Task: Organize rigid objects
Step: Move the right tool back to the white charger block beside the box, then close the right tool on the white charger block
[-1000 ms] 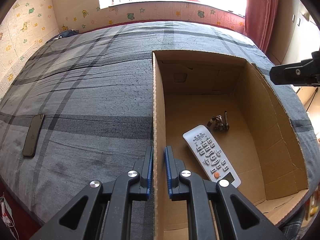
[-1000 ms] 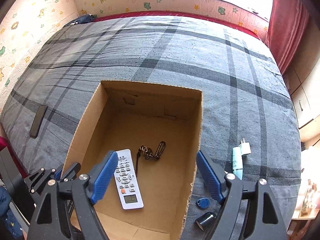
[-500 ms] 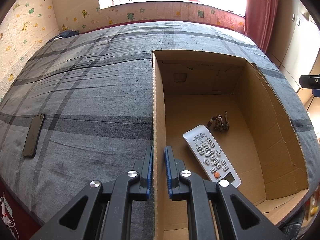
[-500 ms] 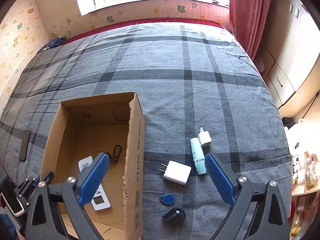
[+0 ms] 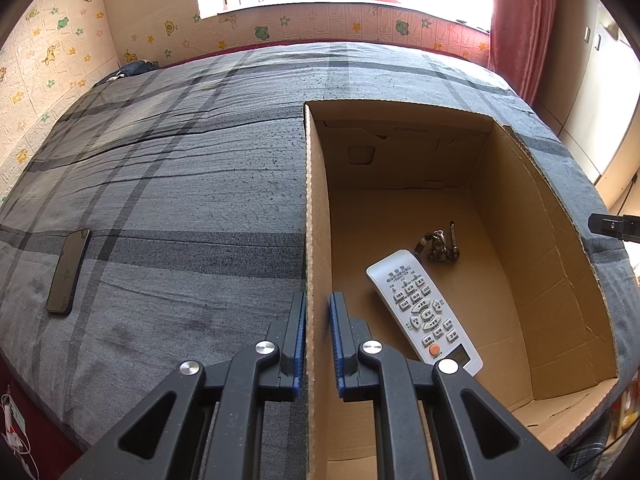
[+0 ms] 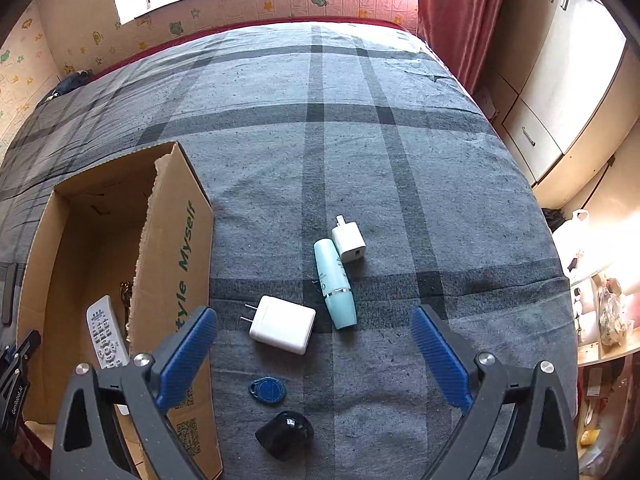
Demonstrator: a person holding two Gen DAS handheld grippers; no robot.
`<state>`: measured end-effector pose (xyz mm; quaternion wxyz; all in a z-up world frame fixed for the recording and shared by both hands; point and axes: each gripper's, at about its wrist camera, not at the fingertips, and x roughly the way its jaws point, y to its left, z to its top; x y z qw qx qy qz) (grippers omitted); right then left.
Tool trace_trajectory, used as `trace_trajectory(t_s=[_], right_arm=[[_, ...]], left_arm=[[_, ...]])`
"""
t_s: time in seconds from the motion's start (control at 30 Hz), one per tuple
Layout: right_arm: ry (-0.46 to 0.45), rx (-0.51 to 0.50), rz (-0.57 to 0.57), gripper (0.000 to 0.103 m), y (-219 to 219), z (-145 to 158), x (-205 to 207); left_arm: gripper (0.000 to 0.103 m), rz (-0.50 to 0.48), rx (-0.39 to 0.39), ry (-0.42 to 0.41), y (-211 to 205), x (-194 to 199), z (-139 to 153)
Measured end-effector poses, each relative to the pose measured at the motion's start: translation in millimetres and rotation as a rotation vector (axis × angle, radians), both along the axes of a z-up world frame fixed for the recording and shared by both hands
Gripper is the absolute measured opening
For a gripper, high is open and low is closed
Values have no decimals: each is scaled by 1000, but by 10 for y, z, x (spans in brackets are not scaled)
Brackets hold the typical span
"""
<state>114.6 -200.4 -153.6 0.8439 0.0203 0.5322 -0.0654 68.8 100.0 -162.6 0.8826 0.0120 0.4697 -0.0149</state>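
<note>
My left gripper (image 5: 318,312) is shut on the left wall of the open cardboard box (image 5: 314,208). Inside the box lie a white remote (image 5: 424,312) and a bunch of keys (image 5: 440,242). My right gripper (image 6: 314,344) is wide open and empty above the bed, right of the box (image 6: 172,264). Under and ahead of it lie a large white charger (image 6: 282,324), a mint green tube (image 6: 334,282), a small white plug (image 6: 348,240), a blue key fob (image 6: 269,390) and a black rounded object (image 6: 285,434).
A black phone (image 5: 69,272) lies on the grey plaid bed cover (image 5: 180,200) far left of the box. The bed's right edge drops off toward cupboards (image 6: 560,92) and a cluttered shelf (image 6: 600,308). A red curtain (image 6: 452,8) hangs at the back right.
My right gripper has swung right, from above the box to above the loose objects on the bed, still open. My left gripper has not moved.
</note>
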Motion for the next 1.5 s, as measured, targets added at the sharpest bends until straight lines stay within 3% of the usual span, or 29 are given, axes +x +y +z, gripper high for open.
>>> trace_trajectory(t_s=[0.67,1.03,1.2,1.5], right_arm=[[116,134,-50,97,-78,-591,192],[178,199,-87,82,-68,-820,349],[199,242,-93,58,-76,-908,392],[176,214,-84,57,-47,-840,367]], left_arm=[[12,1,5,-1,-28,-5,8],[12,1,5,-1,-26,-6,9],[12,2,3,-1,-26,-6,8],[12,1,4,-2,-27,-10,8]])
